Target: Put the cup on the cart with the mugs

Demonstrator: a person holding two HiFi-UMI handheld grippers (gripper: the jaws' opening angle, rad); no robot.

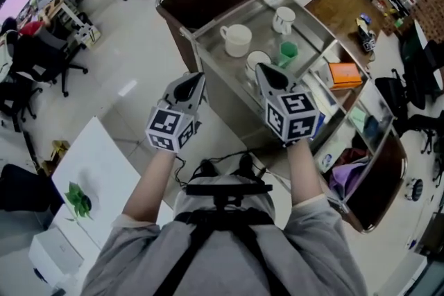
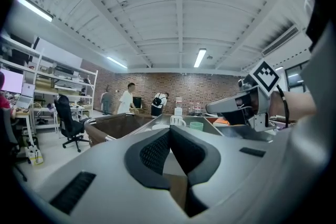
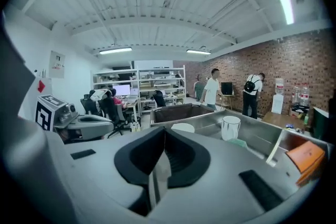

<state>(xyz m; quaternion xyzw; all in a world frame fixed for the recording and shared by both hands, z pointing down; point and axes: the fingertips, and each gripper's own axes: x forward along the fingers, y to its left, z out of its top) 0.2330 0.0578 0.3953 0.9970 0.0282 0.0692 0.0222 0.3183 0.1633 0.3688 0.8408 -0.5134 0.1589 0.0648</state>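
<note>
My left gripper (image 1: 196, 82) and right gripper (image 1: 261, 70) are matt grey plastic, with smooth shells and black pads (image 2: 155, 152) that are finely ribbed, rubbery by the look. The cart (image 1: 260, 19) is brushed metal with a dull sheen. The mugs (image 1: 236, 39) look like glossy white glazed ceramic, and the cup (image 1: 288, 52) like green plastic, faintly translucent.

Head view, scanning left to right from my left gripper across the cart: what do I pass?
left gripper -> large white mug -> right gripper -> green cup -> orange box
</note>
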